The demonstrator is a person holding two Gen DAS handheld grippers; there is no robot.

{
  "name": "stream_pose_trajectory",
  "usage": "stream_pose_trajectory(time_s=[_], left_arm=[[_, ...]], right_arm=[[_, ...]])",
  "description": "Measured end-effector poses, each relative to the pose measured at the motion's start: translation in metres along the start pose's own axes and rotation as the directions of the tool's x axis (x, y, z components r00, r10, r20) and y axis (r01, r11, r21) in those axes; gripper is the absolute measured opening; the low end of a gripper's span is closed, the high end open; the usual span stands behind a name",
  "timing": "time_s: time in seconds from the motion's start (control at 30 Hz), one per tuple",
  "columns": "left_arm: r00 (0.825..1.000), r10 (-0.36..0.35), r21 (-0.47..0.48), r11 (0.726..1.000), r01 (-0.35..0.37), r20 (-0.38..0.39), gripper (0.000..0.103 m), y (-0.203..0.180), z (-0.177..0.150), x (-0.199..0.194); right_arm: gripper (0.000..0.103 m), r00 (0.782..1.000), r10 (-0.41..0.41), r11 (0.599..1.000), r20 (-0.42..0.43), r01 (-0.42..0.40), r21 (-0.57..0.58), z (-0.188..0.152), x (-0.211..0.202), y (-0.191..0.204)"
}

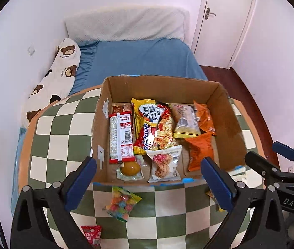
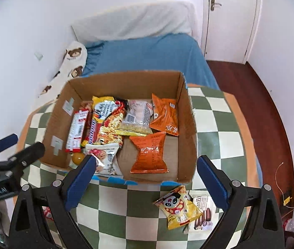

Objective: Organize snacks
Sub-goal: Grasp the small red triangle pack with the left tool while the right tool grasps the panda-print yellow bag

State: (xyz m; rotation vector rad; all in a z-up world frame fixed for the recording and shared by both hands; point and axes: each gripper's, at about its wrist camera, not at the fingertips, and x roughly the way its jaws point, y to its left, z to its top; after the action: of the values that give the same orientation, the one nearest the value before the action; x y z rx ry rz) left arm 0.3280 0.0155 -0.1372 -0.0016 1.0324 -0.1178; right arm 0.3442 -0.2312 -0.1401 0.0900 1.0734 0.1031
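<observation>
Both grippers, left gripper (image 1: 149,178) and right gripper (image 2: 145,178), spread, empty; collect candy bag (image 1: 123,204) at box (image 1: 233,128) front edge, grasping mid-packet

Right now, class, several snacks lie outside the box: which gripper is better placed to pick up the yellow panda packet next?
The right gripper. It is open and empty, and the yellow panda packet lies just below its right finger. In the left gripper's view the candy bag lies nearer instead.
</observation>
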Motion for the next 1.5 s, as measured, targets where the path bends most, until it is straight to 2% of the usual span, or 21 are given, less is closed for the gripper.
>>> stream_pose_trajectory(time_s=[0.33, 0.47, 0.6, 0.77, 0.87, 1.0, 1.1, 1.13, 1.2, 1.37, 1.5], left_arm=[[0.995, -0.019, -0.011, 1.000, 0.020, 0.100, 0.103, -0.009, -0.015, -0.055], [0.991, -0.013, -0.012, 1.000, 0.015, 0.136, 0.103, -0.011, -0.020, -0.071], [0.990, 0.017, -0.023, 1.000, -0.014, 0.139, 0.103, -0.010, -0.027, -0.067], [0.997, 0.069, -0.043, 0.997, -0.068, 0.042, 0.103, -0.006, -0.051, -0.026], [0.994, 0.103, -0.057, 0.993, -0.105, -0.033, 0.103, -0.001, -0.071, 0.006], [0.983, 0.145, -0.080, 0.985, -0.154, -0.114, 0.103, 0.009, -0.097, 0.038], [0.968, 0.184, -0.104, 0.974, -0.203, -0.168, 0.103, 0.021, -0.123, 0.057], [0.962, 0.190, -0.118, 0.969, -0.215, -0.194, 0.103, 0.027, -0.135, 0.062], [0.948, 0.206, -0.132, 0.961, -0.243, -0.243, 0.103, 0.040, -0.157, 0.069], [0.915, 0.249, -0.187, 0.930, -0.318, -0.317, 0.103, 0.083, -0.192, 0.069], [0.904, 0.250, -0.259, 0.901, -0.348, -0.347, 0.103, 0.117, -0.209, 0.062]], right_arm=[[0.099, 0.992, 0.008, 1.000, 0.129, -0.007, -0.005, -0.016, -0.075, 0.002], [0.099, 0.989, 0.019, 1.000, 0.144, -0.020, 0.005, -0.022, -0.088, -0.001], [0.099, 0.994, 0.038, 0.998, 0.106, -0.044, 0.055, -0.029, -0.076, -0.015], [0.099, 0.999, 0.045, 0.992, -0.028, -0.041, 0.116, -0.050, -0.028, -0.046], [0.099, 0.989, 0.038, 0.995, -0.145, -0.025, 0.091, -0.069, 0.020, -0.058], [0.099, 0.958, -0.037, 0.999, -0.286, 0.031, -0.023, -0.098, 0.088, -0.060], [0.099, 0.932, -0.084, 0.994, -0.353, 0.055, -0.089, -0.114, 0.127, -0.057], [0.099, 0.922, -0.109, 0.992, -0.371, 0.077, -0.102, -0.120, 0.140, -0.056], [0.096, 0.916, -0.103, 0.993, -0.388, 0.070, -0.099, -0.128, 0.155, -0.054], [0.065, 0.923, -0.084, 0.994, -0.376, 0.054, -0.090, -0.139, 0.162, -0.036], [0.063, 0.918, -0.023, 0.996, -0.395, -0.011, -0.085, -0.159, 0.157, -0.017]])
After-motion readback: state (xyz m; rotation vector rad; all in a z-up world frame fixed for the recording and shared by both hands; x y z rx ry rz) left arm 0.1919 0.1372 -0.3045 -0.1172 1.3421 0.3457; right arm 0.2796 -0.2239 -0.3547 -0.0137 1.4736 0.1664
